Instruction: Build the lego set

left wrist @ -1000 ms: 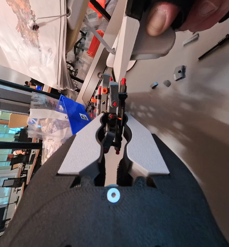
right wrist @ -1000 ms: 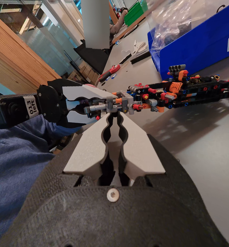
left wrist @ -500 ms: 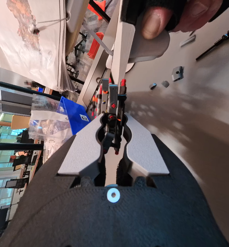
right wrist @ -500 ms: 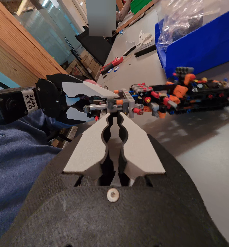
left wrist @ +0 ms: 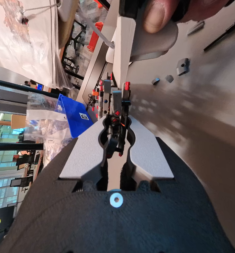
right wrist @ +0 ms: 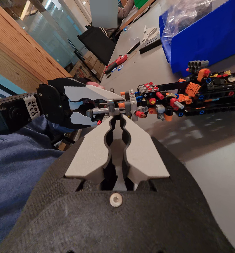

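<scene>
Right wrist view shows the grey counter [right wrist: 196, 157] filling the right half, with a blue bin [right wrist: 204, 45] holding clear plastic bags [right wrist: 185, 15] at its far side. Across the middle stretches the lego set [right wrist: 189, 95], a long black beam model studded with orange, red and blue pins, held level just above the counter. Its near end is a grey axle assembly [right wrist: 111, 109]. The left tool [right wrist: 108, 105] comes in from the left and is clamped on that end, its upper finger lying over the grey parts and its lower finger beneath them. The right tool [right wrist: 116, 117] has its two grey fingers drawn close, with only a narrow gap between the tips, and those tips meet the underside of the grey axle assembly; whether they actually pinch a piece cannot be told from this angle. Left wrist view looks along the model: the left tool [left wrist: 116, 119] grips the lego set [left wrist: 114, 106] between its tips, the model running away from the camera, with the right tool [left wrist: 122, 57] and a fingertip [left wrist: 154, 17] above. A few small grey pieces [left wrist: 182, 66] lie loose on the counter [left wrist: 196, 123] to the right.
</scene>
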`<act>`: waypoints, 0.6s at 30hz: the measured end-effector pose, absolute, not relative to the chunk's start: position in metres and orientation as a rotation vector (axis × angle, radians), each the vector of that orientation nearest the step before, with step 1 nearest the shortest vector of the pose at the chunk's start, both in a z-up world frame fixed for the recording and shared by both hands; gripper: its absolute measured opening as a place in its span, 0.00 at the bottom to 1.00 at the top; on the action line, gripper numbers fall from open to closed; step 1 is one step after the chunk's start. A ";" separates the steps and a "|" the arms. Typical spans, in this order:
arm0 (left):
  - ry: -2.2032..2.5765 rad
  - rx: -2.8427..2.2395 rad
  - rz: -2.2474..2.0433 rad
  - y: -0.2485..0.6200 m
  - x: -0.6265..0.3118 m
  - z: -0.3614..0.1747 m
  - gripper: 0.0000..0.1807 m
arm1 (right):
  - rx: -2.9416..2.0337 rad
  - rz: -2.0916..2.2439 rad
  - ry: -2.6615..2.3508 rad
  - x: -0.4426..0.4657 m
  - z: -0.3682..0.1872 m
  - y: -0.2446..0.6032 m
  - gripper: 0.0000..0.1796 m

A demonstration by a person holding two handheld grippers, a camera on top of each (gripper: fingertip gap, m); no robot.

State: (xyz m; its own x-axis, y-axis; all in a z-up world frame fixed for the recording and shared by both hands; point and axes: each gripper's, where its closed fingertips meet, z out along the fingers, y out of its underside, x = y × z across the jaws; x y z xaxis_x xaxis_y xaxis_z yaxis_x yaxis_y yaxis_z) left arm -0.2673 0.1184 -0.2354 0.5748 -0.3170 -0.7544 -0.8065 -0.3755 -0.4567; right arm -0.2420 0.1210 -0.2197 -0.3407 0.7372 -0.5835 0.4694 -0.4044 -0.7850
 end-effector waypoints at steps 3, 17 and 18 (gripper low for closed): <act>0.927 -1.967 0.709 0.115 -0.264 -0.243 0.12 | -1.690 1.788 -1.624 -0.238 -0.226 0.117 0.03; 1.148 -1.953 0.754 0.096 -0.221 -0.300 0.16 | -1.865 1.562 -1.669 -0.181 -0.262 0.101 0.10; 1.161 -1.956 0.765 0.094 -0.219 -0.304 0.16 | -1.878 1.543 -1.669 -0.179 -0.265 0.100 0.10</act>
